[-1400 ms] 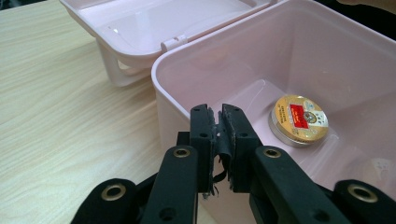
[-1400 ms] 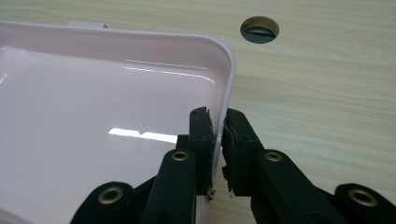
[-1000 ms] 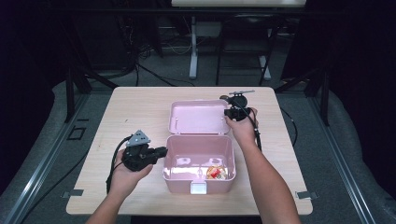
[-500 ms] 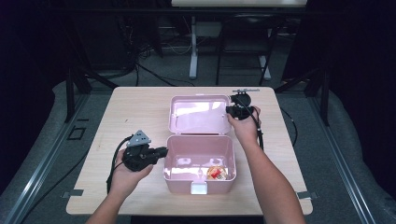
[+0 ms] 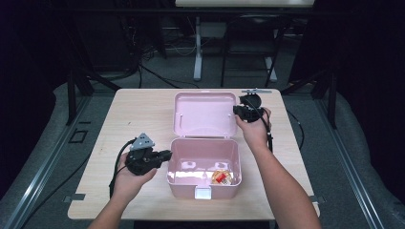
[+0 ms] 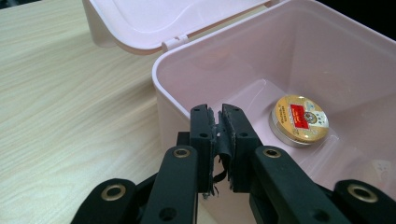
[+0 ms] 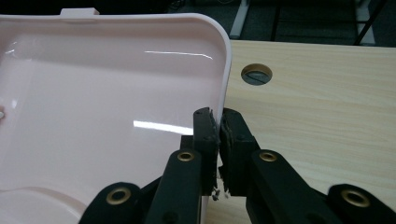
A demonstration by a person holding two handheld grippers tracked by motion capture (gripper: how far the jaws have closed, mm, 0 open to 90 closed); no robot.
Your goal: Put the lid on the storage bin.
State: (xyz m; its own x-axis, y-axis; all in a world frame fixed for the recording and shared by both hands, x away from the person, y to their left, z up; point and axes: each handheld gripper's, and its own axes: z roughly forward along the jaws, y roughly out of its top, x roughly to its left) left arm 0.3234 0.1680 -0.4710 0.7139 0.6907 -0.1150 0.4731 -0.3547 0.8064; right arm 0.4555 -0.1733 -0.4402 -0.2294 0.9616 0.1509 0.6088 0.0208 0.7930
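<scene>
Lid [image 5: 205, 113] lying back open behind box [image 5: 204, 167], mid-table; thin, light, slippery plastic, best pinched at its right rim. Right gripper [image 7: 218, 122] clamped on that rim; left gripper [image 6: 215, 122] closed on box's left wall

A pale wood-grain desk [image 5: 143, 114] stands on grey floor [image 5: 334, 157] in a dim room with black surroundings. Beyond the tools, a white post [image 5: 197, 52] of another desk rises among dark cables [image 5: 162, 78]. A round cable hole [image 7: 256, 74] opens in the desktop just past the right tool
</scene>
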